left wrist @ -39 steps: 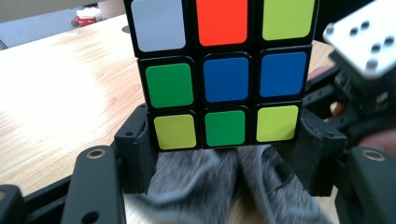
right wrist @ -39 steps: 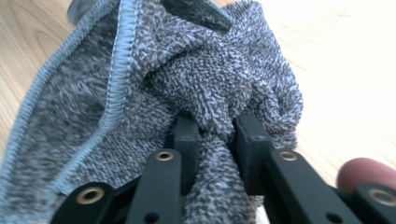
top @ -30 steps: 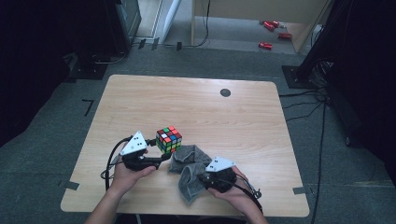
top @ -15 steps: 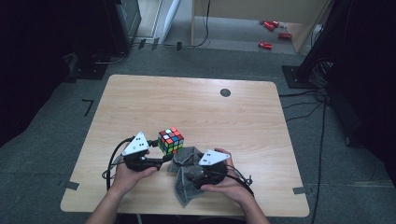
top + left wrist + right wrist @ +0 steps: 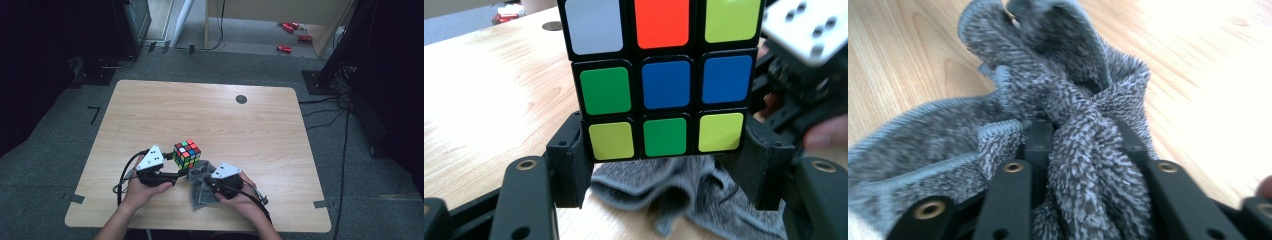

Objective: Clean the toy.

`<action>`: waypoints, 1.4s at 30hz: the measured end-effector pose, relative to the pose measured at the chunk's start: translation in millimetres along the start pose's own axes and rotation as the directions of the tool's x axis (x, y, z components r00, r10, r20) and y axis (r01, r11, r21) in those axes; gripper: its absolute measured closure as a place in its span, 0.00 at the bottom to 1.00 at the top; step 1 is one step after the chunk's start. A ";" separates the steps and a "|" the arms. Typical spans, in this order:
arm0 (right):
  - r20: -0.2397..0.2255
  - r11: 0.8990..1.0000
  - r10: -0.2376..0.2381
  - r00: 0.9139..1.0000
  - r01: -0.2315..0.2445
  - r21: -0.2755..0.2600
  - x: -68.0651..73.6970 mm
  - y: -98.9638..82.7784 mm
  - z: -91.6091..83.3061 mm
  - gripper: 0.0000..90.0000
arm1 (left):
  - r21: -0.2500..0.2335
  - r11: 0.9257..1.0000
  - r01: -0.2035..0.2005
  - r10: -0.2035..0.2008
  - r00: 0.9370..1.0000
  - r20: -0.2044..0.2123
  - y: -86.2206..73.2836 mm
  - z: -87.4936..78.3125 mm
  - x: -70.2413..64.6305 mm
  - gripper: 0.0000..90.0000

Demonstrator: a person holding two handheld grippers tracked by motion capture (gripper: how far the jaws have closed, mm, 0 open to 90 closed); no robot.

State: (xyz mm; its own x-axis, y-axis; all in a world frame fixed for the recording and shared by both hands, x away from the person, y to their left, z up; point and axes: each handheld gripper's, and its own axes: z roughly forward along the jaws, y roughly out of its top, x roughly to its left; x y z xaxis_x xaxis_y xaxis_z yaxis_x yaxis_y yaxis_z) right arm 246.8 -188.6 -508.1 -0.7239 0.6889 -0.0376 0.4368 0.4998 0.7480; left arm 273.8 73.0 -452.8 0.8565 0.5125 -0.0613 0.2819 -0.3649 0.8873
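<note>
Our right gripper [image 5: 1075,150]: jaws just closing, now pinched on bunched fold of grey cloth [image 5: 1068,95]. Our left gripper [image 5: 664,170]: jaws clamp puzzle cube [image 5: 663,75] by lower sides, cube raised just above cloth, at its far-left edge. Cloth crumpled on surface [image 5: 260,125]. We judge both grasps made; wiping cube with cloth not yet begun.

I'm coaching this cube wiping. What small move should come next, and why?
Probably lift the grey cloth to the cube: the right gripper has just closed on a bunched fold, and the left gripper holds the cube just above the cloth.
</note>
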 end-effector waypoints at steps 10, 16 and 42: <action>0.223 0.954 0.106 0.969 -0.036 -0.297 2.0 20.3 -68.9 0.82 | 0.034 0.999 -0.036 0.036 0.999 0.009 -3.1 8.7 -5.5 0.39; 0.139 0.876 0.229 0.964 -0.141 -0.461 6.9 36.7 -98.8 0.81 | 0.093 0.986 -0.135 0.135 0.991 0.012 -3.6 25.3 -28.0 0.39; -0.029 0.850 0.263 0.964 -0.246 -0.467 11.6 38.9 -93.8 0.78 | 0.024 0.972 -0.234 0.233 0.972 0.029 -1.4 27.5 -50.5 0.39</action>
State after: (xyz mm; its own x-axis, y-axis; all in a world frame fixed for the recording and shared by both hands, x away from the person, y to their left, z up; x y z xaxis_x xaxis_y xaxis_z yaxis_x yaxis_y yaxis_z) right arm 205.3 -210.4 -417.3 -0.5985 0.7807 0.1798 0.2999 0.0103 0.9539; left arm 242.1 26.2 -463.5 0.9107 0.3906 0.1340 0.0840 -0.4929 0.8660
